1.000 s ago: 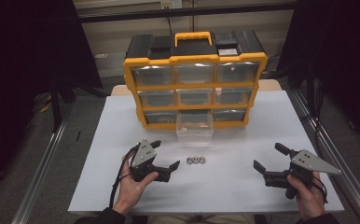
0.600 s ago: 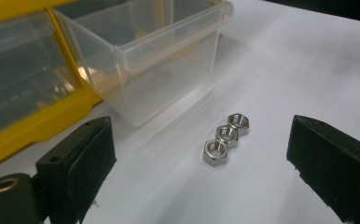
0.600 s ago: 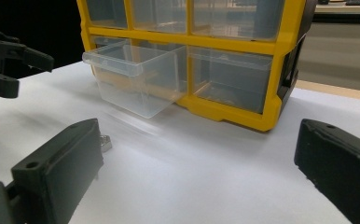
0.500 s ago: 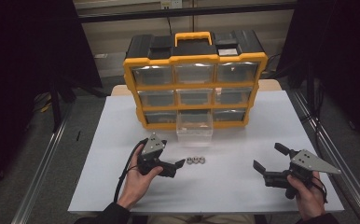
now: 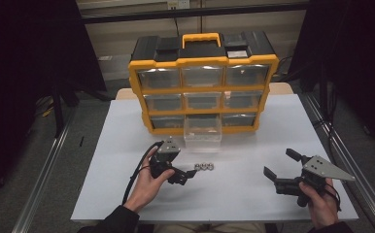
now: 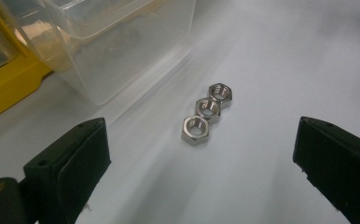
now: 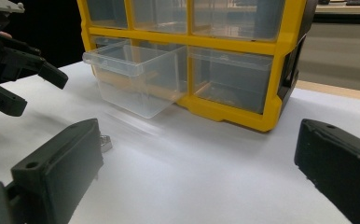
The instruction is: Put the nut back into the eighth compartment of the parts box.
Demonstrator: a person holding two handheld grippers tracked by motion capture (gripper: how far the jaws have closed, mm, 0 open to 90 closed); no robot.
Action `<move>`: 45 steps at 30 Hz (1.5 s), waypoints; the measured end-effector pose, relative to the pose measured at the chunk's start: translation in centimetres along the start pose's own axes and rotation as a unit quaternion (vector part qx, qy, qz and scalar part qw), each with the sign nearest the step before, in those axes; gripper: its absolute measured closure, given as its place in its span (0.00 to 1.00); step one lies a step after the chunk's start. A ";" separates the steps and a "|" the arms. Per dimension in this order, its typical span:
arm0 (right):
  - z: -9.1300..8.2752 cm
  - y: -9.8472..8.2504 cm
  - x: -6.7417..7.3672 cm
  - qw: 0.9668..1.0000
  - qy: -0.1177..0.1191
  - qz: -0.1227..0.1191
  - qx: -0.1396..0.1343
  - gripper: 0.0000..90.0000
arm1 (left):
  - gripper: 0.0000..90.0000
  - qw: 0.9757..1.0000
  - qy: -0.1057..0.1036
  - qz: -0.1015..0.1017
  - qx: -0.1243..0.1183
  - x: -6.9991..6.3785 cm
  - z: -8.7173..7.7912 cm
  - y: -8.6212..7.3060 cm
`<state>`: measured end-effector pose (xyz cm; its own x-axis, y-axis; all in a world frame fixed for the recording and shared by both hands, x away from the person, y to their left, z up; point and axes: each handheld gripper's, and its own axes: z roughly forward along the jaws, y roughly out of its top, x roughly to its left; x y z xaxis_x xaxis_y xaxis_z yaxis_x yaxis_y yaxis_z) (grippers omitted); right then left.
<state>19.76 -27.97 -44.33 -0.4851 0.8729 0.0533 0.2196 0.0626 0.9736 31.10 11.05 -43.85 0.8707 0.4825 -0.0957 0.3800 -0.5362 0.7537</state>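
Three nuts [image 6: 208, 112] in a touching row on the white table [image 5: 234, 194], just near of the pulled-out clear drawer [image 5: 203, 132] of the yellow organizer [image 5: 202, 82]. Left gripper [image 5: 188, 175] just left of the nuts, jaws wide open, gripping nothing. Right gripper [image 5: 280, 170] well apart at the near right, jaws likewise open and empty.
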 end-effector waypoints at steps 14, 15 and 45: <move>0.0 0.0 0.0 1.000 0.003 0.000 0.001 0.01 | 0.05 0.994 -0.034 0.038 0.092 0.1 1.3 0.9; 0.0 0.0 0.0 1.000 0.003 0.000 0.001 0.01 | 0.05 0.994 -0.038 0.037 0.095 0.1 1.3 1.0; 0.1 0.0 0.1 1.000 0.007 -0.001 0.005 0.01 | 0.15 0.978 -0.067 0.048 0.192 1.0 3.8 3.6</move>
<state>19.77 -27.88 -44.35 -0.4971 0.8659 0.0551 0.2275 0.0688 0.9714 34.51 6.91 -43.72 0.9313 0.3362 -0.1404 0.3618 -0.8077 0.4655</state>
